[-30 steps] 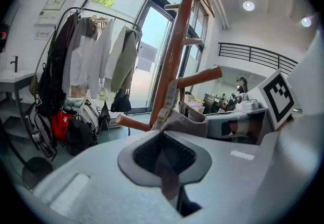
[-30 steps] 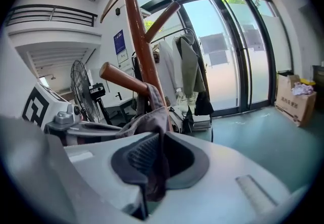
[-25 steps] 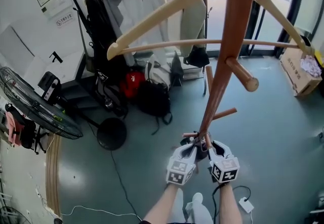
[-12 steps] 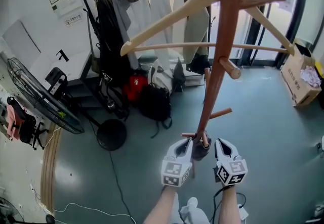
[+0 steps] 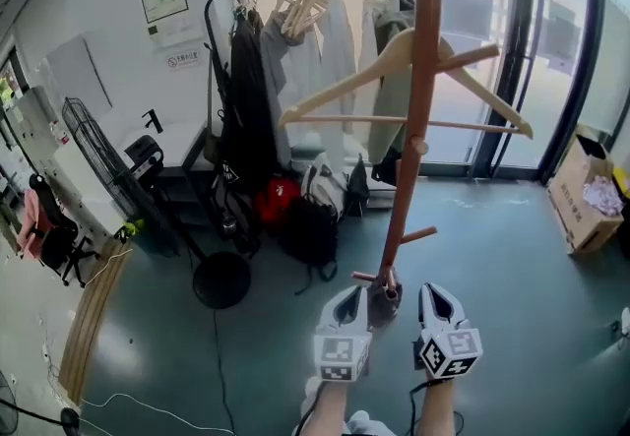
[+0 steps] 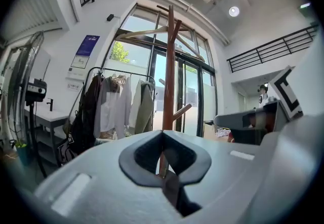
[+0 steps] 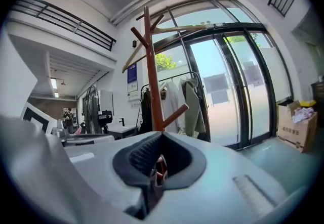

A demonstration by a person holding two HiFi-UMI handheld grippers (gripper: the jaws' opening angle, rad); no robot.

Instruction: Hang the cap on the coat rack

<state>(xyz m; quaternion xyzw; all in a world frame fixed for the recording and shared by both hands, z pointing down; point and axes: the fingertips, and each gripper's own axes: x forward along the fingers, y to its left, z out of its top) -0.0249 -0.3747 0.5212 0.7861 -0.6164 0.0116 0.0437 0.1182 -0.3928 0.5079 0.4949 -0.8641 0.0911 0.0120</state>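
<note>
The left hand-held gripper (image 5: pixel 353 294) and right hand-held gripper (image 5: pixel 432 292) pinch the half-hidden cap (image 5: pixel 384 302).

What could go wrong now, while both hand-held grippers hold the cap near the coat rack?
The left hand-held gripper and right hand-held gripper pinch only a thin edge of the cap; it may slip.
Bumping the coat rack could shake down the wooden hanger resting near its top.
</note>
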